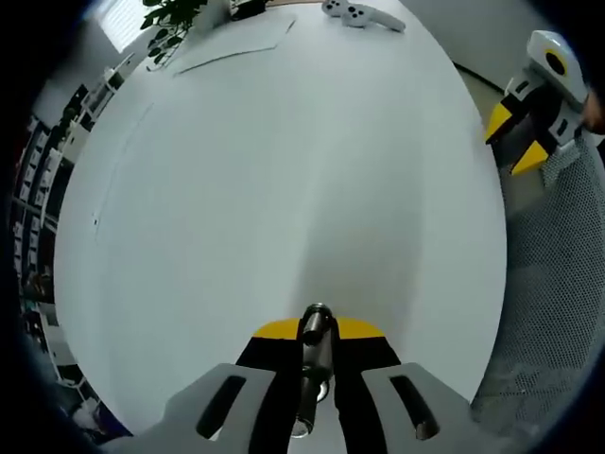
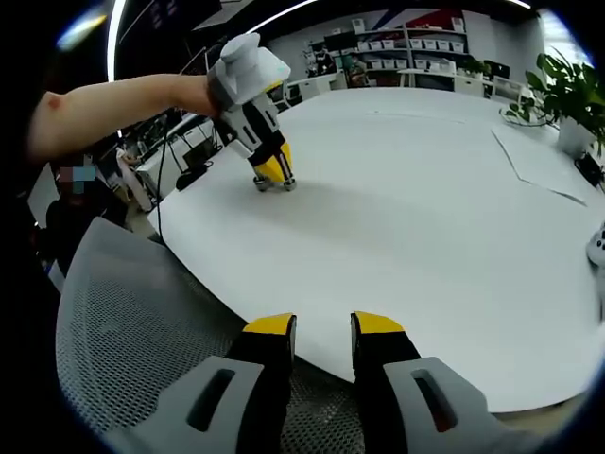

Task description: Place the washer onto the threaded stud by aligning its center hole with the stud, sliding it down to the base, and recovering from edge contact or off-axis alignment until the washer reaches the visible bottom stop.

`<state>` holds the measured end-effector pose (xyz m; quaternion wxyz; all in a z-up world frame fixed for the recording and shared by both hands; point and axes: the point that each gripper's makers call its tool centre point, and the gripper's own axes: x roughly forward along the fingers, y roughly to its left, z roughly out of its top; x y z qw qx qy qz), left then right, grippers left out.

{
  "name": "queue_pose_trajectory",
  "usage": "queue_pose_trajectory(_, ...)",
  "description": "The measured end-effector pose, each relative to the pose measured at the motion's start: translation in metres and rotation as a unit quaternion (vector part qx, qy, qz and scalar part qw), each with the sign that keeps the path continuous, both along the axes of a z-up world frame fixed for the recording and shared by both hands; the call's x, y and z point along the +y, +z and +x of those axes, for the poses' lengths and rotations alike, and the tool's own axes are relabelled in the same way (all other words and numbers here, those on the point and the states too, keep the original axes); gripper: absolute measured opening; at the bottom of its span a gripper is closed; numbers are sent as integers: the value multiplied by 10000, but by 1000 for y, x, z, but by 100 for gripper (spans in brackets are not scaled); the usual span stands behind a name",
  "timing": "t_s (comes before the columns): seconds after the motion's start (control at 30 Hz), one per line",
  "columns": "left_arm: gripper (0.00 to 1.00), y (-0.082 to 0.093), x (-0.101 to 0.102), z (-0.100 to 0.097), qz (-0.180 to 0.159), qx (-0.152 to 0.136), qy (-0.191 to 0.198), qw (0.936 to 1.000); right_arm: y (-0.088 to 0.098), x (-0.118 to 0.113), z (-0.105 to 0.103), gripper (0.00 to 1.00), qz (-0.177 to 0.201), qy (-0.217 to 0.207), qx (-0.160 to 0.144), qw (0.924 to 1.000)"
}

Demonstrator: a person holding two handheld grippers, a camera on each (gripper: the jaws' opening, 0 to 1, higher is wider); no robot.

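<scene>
My left gripper is shut on a metal threaded stud, which runs along between the yellow-tipped jaws and pokes out at their tips. In the right gripper view the left gripper, held by a person's hand, points down at the white table, and the stud's metal end rests on the surface. My right gripper is open with nothing between its jaws, hovering over the table's near edge. It also appears at the upper right of the left gripper view as the right gripper.
A grey mesh chair stands at the table's edge below the right gripper. Sheets of paper and a potted plant sit at the far side. A white game controller lies far across the table.
</scene>
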<state>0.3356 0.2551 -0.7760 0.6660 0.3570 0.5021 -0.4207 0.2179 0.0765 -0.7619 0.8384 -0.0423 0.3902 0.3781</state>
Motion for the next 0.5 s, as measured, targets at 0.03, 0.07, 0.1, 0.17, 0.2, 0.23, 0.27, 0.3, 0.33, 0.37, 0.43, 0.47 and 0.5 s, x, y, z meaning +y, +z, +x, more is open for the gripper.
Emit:
queue_pose_trajectory(0.03,9,0,1,-1,16,27,19,10000,0,0,0,26,-2,2,3,10000)
queue_pose_trajectory(0.07,9,-1,2,-1,23,43,27,10000,0,0,0,26,-4,5,6,10000)
queue_pose_trajectory(0.1,10,1,3,-2,10,22,11,10000,0,0,0,26,-9,12,8,10000)
queue_pose_trajectory(0.17,16,3,3,0,-55,-57,-28,10000,-1,0,0,26,-17,25,13,10000)
queue_pose_trajectory(0.2,19,4,2,0,-82,-78,-14,9999,-1,0,-1,26,-22,30,15,10000)
queue_pose_trajectory(0.23,22,5,2,0,-89,-96,-6,9999,-1,0,-1,26,-23,35,15,10000)
queue_pose_trajectory(0.27,22,6,3,0,-85,-116,1,9999,-1,0,-1,26,-24,37,14,10000)
queue_pose_trajectory(0.3,22,9,4,0,-96,-151,-8,9998,-1,0,-1,26,-26,43,15,10000)
queue_pose_trajectory(0.33,22,13,3,1,-133,-239,-20,9996,-1,0,-1,26,-27,46,16,10000)
queue_pose_trajectory(0.37,23,16,4,2,-163,-296,-12,9994,-1,0,-1,26,-29,48,16,10000)
queue_pose_trajectory(0.43,23,26,2,2,-277,-437,74,9986,-1,0,-1,26,-30,58,15,10000)
queue_pose_trajectory(0.47,24,31,2,0,-329,-478,113,9983,-1,1,-1,26,-34,68,20,10000)
queue_pose_trajectory(0.5,24,38,2,-3,-399,-528,161,9977,-1,1,-2,26,-45,89,24,9999)
